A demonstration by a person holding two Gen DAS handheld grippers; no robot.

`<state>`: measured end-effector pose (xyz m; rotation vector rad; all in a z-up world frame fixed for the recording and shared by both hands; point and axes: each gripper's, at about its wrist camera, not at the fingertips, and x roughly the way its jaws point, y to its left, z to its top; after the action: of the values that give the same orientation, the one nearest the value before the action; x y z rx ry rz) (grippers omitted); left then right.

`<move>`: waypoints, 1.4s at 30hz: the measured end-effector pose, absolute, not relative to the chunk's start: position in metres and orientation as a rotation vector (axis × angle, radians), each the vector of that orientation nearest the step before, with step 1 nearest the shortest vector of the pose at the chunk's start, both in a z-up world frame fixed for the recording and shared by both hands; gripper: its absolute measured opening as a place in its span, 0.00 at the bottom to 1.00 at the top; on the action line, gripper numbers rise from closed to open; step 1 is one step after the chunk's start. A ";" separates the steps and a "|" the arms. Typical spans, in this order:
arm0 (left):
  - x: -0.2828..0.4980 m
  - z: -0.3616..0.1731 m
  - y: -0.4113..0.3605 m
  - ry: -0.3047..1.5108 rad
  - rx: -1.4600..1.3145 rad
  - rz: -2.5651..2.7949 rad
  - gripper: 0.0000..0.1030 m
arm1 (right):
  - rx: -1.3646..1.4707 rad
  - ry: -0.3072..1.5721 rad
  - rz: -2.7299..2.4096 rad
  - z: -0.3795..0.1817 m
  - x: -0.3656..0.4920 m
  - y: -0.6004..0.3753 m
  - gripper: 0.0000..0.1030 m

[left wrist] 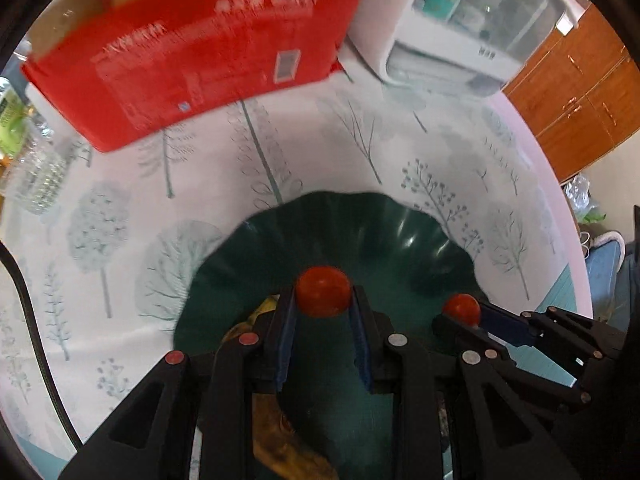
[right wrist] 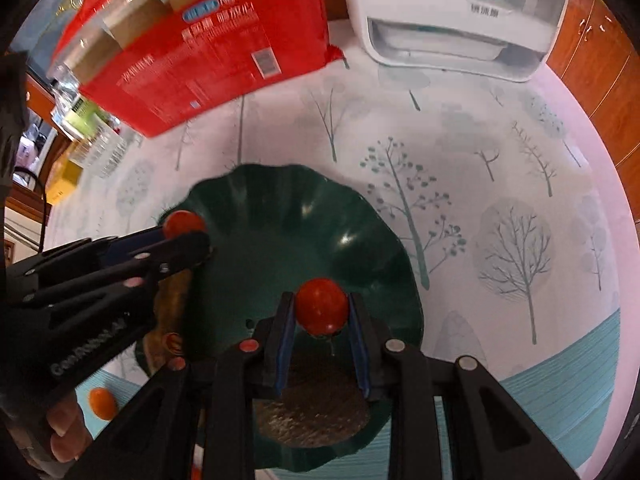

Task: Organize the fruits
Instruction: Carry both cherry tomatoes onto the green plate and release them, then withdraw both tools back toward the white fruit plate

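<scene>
A dark green scalloped plate (left wrist: 360,232) (right wrist: 288,208) lies on the tree-print tablecloth. My left gripper (left wrist: 323,300) is shut on a small red tomato (left wrist: 323,291) and holds it over the plate; it also shows in the right wrist view (right wrist: 188,232) with its tomato (right wrist: 182,224). My right gripper (right wrist: 322,312) is shut on a second red tomato (right wrist: 321,305), also over the plate; it shows in the left wrist view (left wrist: 464,316) with its tomato (left wrist: 461,309). A spotted banana (left wrist: 280,440) (right wrist: 172,300) and a brown kiwi (right wrist: 316,404) lie in the plate.
A red carton (left wrist: 200,52) (right wrist: 200,48) stands at the back left, a white appliance (left wrist: 460,28) (right wrist: 452,20) at the back right. Plastic bottles (left wrist: 36,176) stand at the left. A small orange fruit (right wrist: 102,402) lies on the cloth beside the plate.
</scene>
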<state>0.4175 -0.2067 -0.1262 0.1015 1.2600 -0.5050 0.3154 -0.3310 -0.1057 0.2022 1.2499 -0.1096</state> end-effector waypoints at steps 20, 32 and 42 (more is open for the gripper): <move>0.404 -0.139 -0.212 1.258 0.186 -0.445 0.79 | 0.178 1.263 -0.103 -0.114 0.308 -0.322 0.42; 0.372 -0.091 -0.174 1.210 0.195 -0.408 0.79 | 0.148 1.232 -0.102 -0.078 0.283 -0.309 0.42; 0.323 -0.031 -0.145 1.132 0.231 -0.379 0.80 | 0.174 1.166 -0.083 -0.036 0.247 -0.300 0.41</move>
<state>0.3226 -0.1452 -0.0311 0.2306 1.1322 -0.3786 0.2468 -0.3003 -0.0361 0.1736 1.1659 -0.0825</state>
